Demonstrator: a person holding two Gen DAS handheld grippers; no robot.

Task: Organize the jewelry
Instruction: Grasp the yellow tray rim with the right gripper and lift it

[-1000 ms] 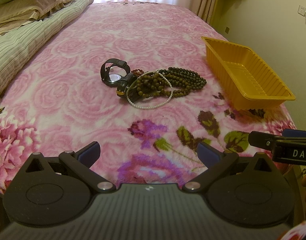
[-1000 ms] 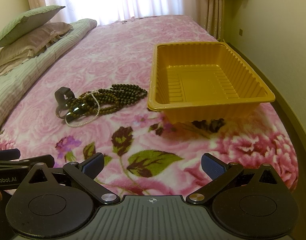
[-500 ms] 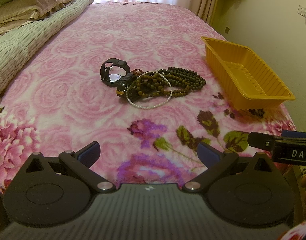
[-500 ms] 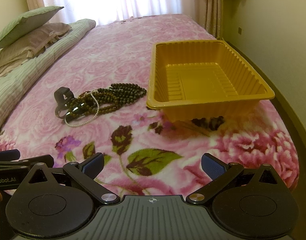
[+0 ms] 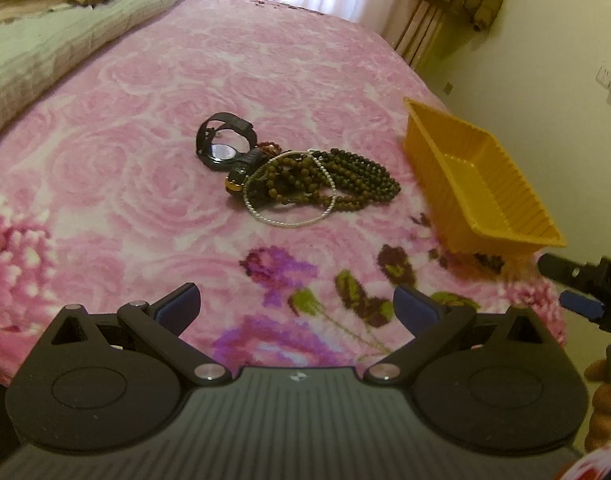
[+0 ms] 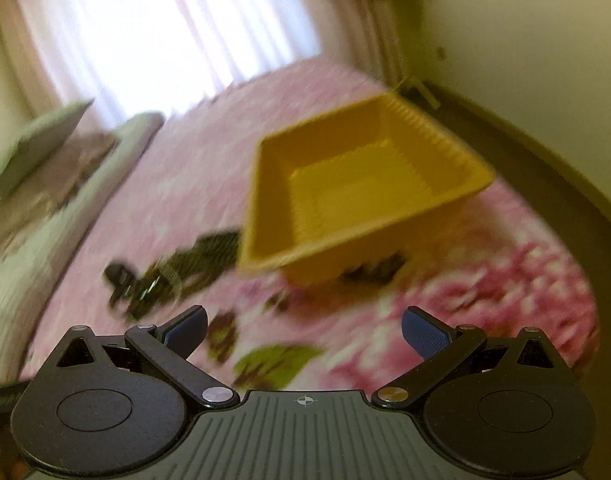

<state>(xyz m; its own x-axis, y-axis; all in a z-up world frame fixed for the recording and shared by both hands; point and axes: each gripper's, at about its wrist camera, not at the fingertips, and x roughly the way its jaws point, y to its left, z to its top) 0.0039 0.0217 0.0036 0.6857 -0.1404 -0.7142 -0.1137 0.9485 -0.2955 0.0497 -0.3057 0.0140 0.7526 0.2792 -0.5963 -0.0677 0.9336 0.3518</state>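
A pile of jewelry lies on the pink floral bedspread: a black wristwatch, brown and dark bead strands and a thin pearl loop. An empty yellow plastic tray stands to its right. My left gripper is open and empty, well short of the pile. My right gripper is open and empty, in front of the tray; its view is blurred and tilted. The pile shows there at the left. The right gripper's side shows at the edge of the left wrist view.
A green striped quilt and pillows lie along the bed's left side. Curtains and a window stand behind the bed. A cream wall and the bed's right edge run just beyond the tray.
My left gripper has moved forward toward the jewelry pile. My right gripper has swung and tilted quickly, blurring its view. Both stay open. The jewelry and tray have not moved.
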